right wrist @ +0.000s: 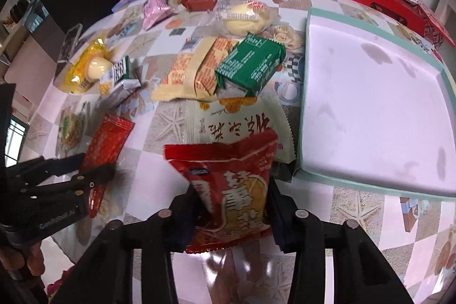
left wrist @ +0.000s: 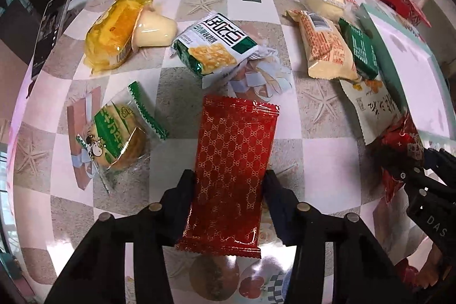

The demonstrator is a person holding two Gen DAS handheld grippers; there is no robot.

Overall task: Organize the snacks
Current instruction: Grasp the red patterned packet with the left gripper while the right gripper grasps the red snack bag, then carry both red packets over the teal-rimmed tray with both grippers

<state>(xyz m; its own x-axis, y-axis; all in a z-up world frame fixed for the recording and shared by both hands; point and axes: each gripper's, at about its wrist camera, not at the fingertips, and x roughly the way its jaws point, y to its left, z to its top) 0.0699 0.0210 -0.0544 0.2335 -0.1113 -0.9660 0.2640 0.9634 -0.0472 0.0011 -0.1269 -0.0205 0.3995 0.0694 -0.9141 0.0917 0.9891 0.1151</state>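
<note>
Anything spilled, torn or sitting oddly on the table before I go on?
Nothing spilled or torn that I can see. The snacks lie scattered at random angles, and the green packet rests tilted on the orange-patterned packet. The white tray holds no snacks yet. Each hand-held gripper grips a red packet.

"DAS" is printed on the right gripper (left wrist: 410,181), seen from the left wrist. "GenRobot.AI" is printed on the left gripper (right wrist: 94,175), seen from the right wrist. Chinese characters mark several packets, too distorted to read surely.
</note>
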